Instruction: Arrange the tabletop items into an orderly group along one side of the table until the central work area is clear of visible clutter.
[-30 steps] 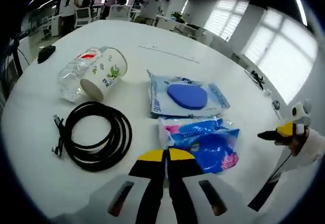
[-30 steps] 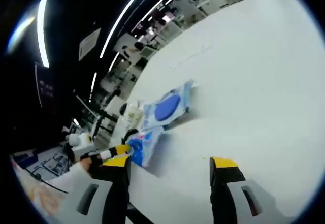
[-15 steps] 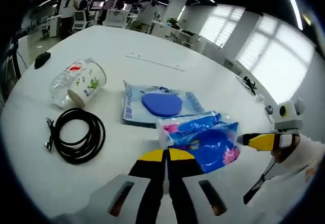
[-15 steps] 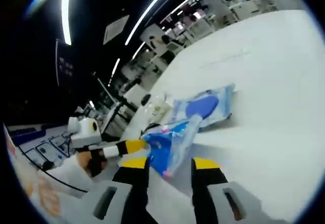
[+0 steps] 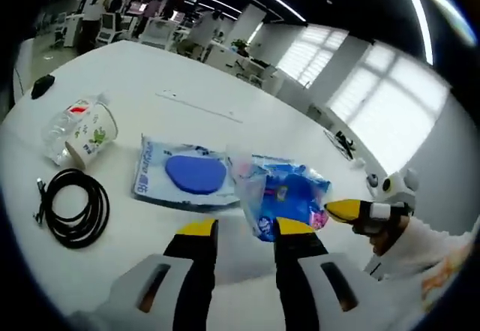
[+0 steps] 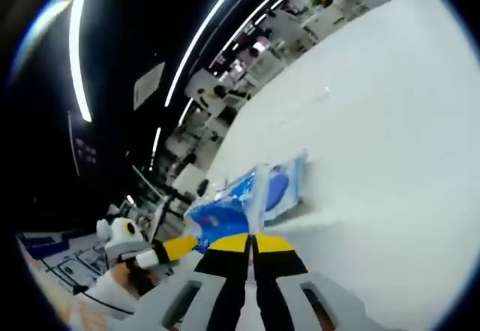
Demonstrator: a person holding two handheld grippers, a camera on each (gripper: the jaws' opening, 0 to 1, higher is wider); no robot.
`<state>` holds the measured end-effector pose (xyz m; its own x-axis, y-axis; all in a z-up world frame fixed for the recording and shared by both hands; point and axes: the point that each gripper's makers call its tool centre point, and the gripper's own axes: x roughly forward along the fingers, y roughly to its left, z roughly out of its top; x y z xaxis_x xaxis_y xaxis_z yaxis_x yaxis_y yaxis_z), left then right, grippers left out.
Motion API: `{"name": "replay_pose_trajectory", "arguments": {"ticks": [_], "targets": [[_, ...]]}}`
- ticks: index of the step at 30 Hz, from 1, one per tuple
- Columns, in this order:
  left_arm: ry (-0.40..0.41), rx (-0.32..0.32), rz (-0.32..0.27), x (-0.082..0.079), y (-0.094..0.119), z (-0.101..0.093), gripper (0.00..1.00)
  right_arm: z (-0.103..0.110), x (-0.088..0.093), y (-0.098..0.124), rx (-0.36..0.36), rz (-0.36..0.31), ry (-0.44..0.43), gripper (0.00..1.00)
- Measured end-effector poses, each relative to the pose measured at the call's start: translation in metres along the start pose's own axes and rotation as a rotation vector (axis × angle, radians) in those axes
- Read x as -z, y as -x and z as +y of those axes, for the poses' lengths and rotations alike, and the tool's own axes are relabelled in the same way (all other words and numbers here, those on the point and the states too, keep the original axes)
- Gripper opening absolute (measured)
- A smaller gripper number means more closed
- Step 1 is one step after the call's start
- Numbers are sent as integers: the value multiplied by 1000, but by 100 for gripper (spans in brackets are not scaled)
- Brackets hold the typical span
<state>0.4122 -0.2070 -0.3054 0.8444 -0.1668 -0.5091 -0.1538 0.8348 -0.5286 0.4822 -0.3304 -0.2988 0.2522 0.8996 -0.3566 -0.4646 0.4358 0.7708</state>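
Observation:
A crinkled blue snack bag [image 5: 285,200] stands raised off the white table [image 5: 225,91], just beyond my left gripper [image 5: 247,228], whose jaws are open with nothing between them. My right gripper [image 5: 330,211] comes in from the right and pinches the bag's edge. In the right gripper view my right gripper [image 6: 251,242] is shut on the blue bag [image 6: 214,215], and the left gripper [image 6: 169,248] sits at its left. A flat packet with a blue oval [image 5: 191,175] lies behind the bag, seen again as the flat packet [image 6: 281,188].
A coiled black cable [image 5: 71,211] lies at the left. Beyond it a patterned cup [image 5: 94,132] and a clear bottle [image 5: 64,124] lie on their sides, with a black mouse [image 5: 41,85] near the far edge. A sleeve [image 5: 420,248] shows at the right.
My right gripper went from wide open to shut on the blue bag, which now stands up off the table. My left gripper's jaws have opened. Both cameras shifted.

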Motion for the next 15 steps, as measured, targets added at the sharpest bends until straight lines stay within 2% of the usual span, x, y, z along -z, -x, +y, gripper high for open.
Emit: {"name": "replay_pose_trajectory", "arguments": {"ticks": [1,2,3,5,7,10,15], "targets": [[-1,13,17,2,-3,-2,39,1,-4,1,-11,-11,-5,0],[-19,26,26,3,-4,-6,37,4,-7,2,-28,-22,-1,0],[-45,36,26,2,-5,-11,31,4,-8,3,-26,-23,2,0],[-119,56,14,-2,-6,-16,11,-3,-9,4,-16,-21,4,0],[-121,64,2,-6,-8,-22,1,-6,-10,5,-2,-19,-7,0],[-117,67,2,-12,-18,-27,0,-10,-14,9,23,-19,25,0],[-123,85,30,-16,-37,-41,0,-20,-35,15,61,-65,39,0]]}}
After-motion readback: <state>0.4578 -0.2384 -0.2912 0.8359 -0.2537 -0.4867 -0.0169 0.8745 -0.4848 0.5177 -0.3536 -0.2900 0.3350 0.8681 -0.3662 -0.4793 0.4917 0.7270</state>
